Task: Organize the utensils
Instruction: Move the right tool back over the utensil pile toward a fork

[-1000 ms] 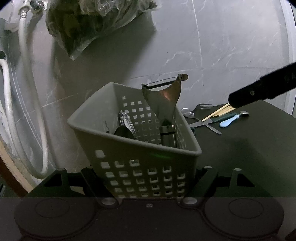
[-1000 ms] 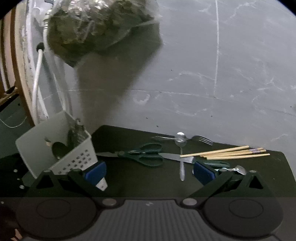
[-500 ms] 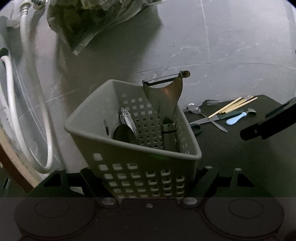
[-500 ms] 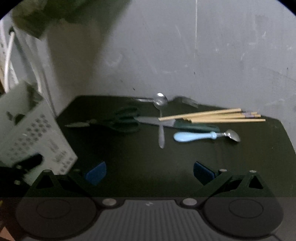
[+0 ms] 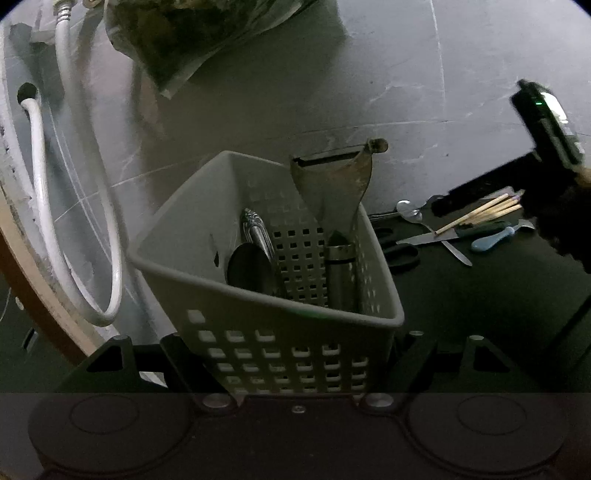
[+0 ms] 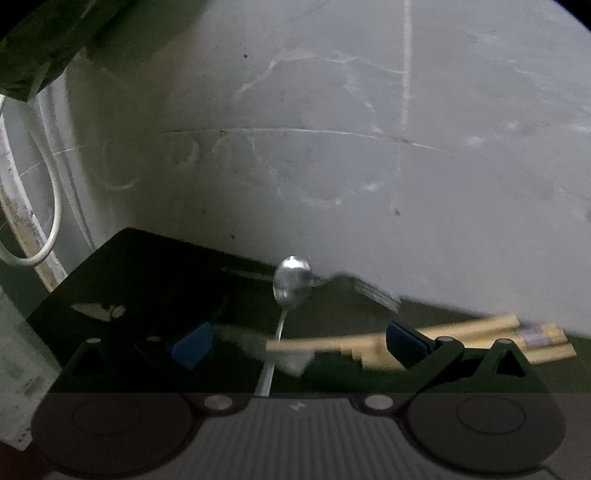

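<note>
My left gripper (image 5: 295,354) is shut on a grey perforated basket (image 5: 258,291), one finger against each side wall. A metal peeler (image 5: 332,184), a silver handle (image 5: 255,229) and a dark round utensil head stand in the basket. On the dark mat (image 6: 147,266) lie a steel spoon (image 6: 291,282), a fork (image 6: 369,290) and blurred wooden chopsticks (image 6: 461,332). My right gripper (image 6: 295,343) is open low over them, the spoon's handle running between its blue pads. The left wrist view also shows a knife (image 5: 436,238), a blue-handled spoon (image 5: 491,240) and scissors (image 5: 399,254).
A grey marbled tile wall rises just behind the mat. White hoses (image 5: 40,206) hang at the left beside a wooden edge. A plastic bag of dark greens (image 5: 192,33) hangs above the basket. The basket's corner (image 6: 22,362) shows at the right wrist view's left edge.
My right gripper has gone forward and down, from a wide view of the mat to close over the spoon and chopsticks. The basket stays in my left gripper, tilted slightly differently.
</note>
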Motion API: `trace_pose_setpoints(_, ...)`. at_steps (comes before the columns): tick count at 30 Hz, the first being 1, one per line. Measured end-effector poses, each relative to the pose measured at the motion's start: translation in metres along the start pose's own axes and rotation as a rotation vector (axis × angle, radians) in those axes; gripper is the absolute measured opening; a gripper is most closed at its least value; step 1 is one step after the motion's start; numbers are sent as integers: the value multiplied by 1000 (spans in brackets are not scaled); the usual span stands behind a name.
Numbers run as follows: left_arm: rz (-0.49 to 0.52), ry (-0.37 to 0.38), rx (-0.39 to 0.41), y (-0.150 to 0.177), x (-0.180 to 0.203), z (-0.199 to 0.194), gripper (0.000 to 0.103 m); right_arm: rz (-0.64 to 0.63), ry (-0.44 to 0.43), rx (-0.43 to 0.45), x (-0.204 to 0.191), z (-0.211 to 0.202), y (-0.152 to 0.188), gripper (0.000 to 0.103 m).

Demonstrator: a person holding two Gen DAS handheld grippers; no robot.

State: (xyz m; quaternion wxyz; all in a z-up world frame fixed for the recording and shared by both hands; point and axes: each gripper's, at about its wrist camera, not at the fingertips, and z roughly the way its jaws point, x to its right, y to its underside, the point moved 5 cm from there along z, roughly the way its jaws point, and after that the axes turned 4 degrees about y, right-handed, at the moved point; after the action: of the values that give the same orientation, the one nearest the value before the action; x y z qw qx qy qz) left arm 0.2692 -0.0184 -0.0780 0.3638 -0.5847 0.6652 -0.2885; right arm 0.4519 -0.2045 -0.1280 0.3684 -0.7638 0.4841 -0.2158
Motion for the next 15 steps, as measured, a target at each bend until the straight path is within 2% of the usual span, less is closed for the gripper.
trace_pose_setpoints(4, -11, -20, -10, -2, 3, 1, 81, -54, -59, -2, 0, 30, -14, 98)
trace_pose_setpoints(6, -15, -25, -12, -4, 2, 3, 81, -33, -69, -13, 3, 38, -19, 97)
trace_pose_setpoints(10, -25, -38, -21, -5, 5, 3, 81, 170, -126, -32, 17, 47, -19, 95)
trace_pose_setpoints(12, -28, -42, -23, -5, 5, 4, 81, 281, -105, -29, 26, 53, -18, 92)
trace_pose_setpoints(15, -28, -47, -28, -6, 6, 4, 81, 439, -36, -27, 37, 62, -19, 82)
